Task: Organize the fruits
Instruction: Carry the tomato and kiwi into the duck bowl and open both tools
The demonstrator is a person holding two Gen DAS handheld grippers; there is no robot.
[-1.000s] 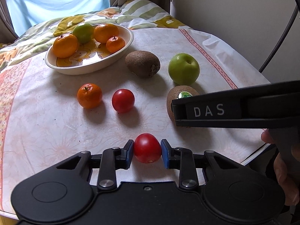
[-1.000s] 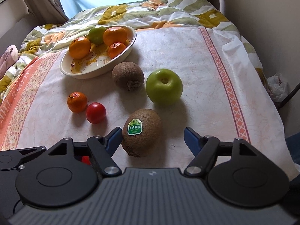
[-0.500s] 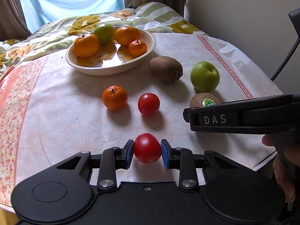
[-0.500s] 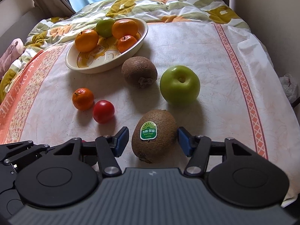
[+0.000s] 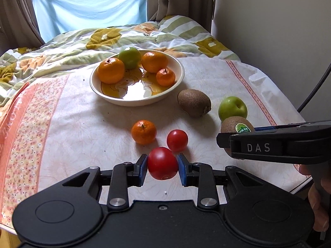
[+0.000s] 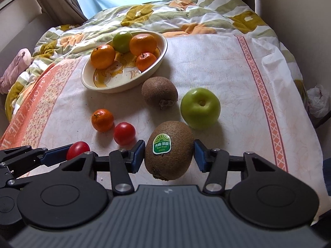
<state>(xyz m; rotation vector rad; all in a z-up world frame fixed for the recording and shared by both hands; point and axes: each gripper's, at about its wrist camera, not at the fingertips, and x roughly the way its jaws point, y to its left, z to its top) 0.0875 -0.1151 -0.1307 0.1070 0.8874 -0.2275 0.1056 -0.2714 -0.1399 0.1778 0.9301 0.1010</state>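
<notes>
My left gripper [image 5: 162,166] is shut on a red tomato [image 5: 162,163] and holds it above the table. My right gripper [image 6: 169,155] is shut on a stickered kiwi [image 6: 169,149], lifted off the cloth. A cream bowl [image 5: 107,97] at the back holds three oranges [image 5: 110,70] and a green fruit [image 5: 129,57]. Loose on the cloth lie a small orange [image 5: 143,131], a second tomato [image 5: 177,140], a plain kiwi [image 5: 194,103] and a green apple [image 5: 232,108].
The table has a floral cloth [image 6: 227,66] with an orange-patterned border on both sides. A rumpled quilt [image 6: 165,14] lies behind the bowl. A wall [image 5: 279,31] and a dark cable [image 5: 314,91] are at the right. The table's front edge is close below both grippers.
My right gripper has closed on the stickered kiwi and raised it. My left gripper has risen and tilted up with the tomato, so the bowl sits nearer the middle of view.
</notes>
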